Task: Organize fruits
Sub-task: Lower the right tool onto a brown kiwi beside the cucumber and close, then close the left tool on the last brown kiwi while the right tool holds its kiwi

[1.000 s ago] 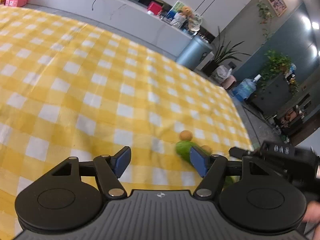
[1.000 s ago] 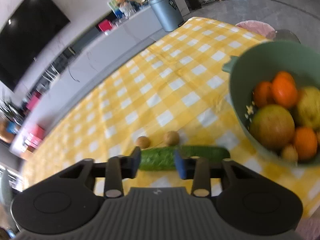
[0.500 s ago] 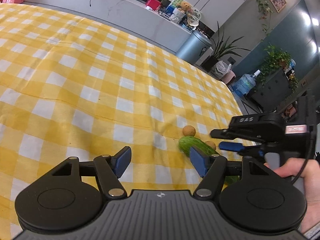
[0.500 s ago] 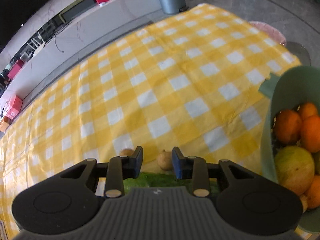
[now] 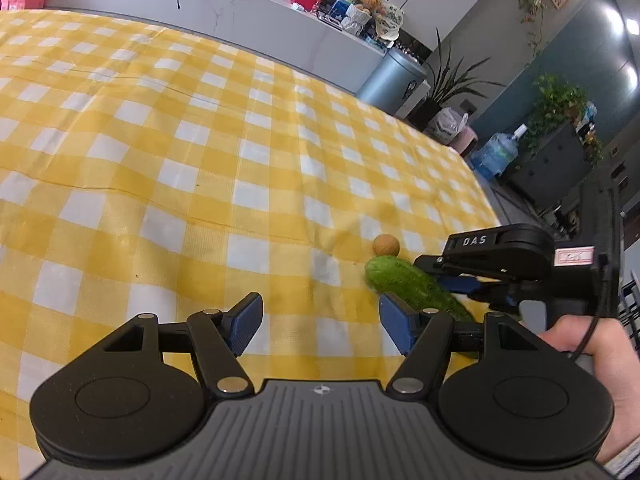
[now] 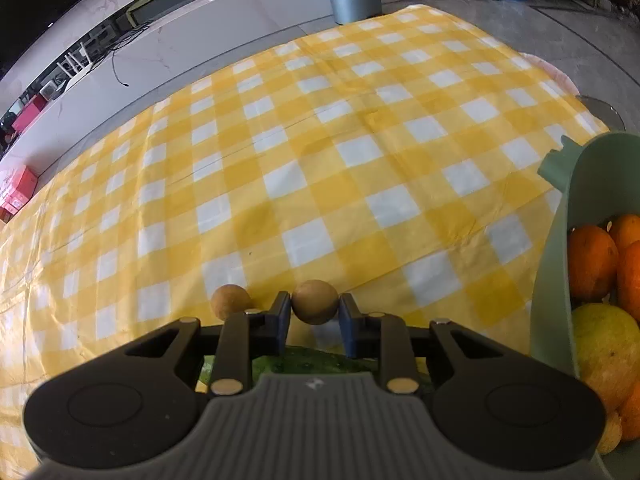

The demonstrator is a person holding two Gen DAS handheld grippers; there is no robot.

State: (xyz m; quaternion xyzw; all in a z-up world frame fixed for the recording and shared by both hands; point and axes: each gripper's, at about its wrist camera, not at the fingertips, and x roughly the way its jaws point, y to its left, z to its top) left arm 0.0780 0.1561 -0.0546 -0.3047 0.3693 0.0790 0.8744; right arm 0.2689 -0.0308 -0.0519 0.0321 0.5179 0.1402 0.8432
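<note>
1. The left hand-held gripper (image 5: 320,322) hangs over the desk's yellow-and-white checked cloth (image 5: 180,152) with its blue pads well apart and only bare cloth between them.
2. Just right of its right pad lies a bumpy green cucumber (image 5: 408,286) on the cloth, with a small round tan-brown fruit (image 5: 386,245) just beyond its far end.
3. Further right, the right hand-held gripper (image 6: 314,316), gripped by a person's hand (image 5: 588,344), points steeply down at the cloth.
4. Its jaws have drawn together on a second small round tan-brown fruit (image 6: 315,301), both pads pressed against its sides.
5. The first tan fruit sits on the cloth just left of that gripper's left finger; whether they touch I cannot tell.
6. The cucumber lies crosswise under that gripper's body.
7. At the far right stands a pale green plastic bowl (image 6: 554,248) holding oranges (image 6: 592,262) and a large yellow-green fruit (image 6: 608,348).
</note>
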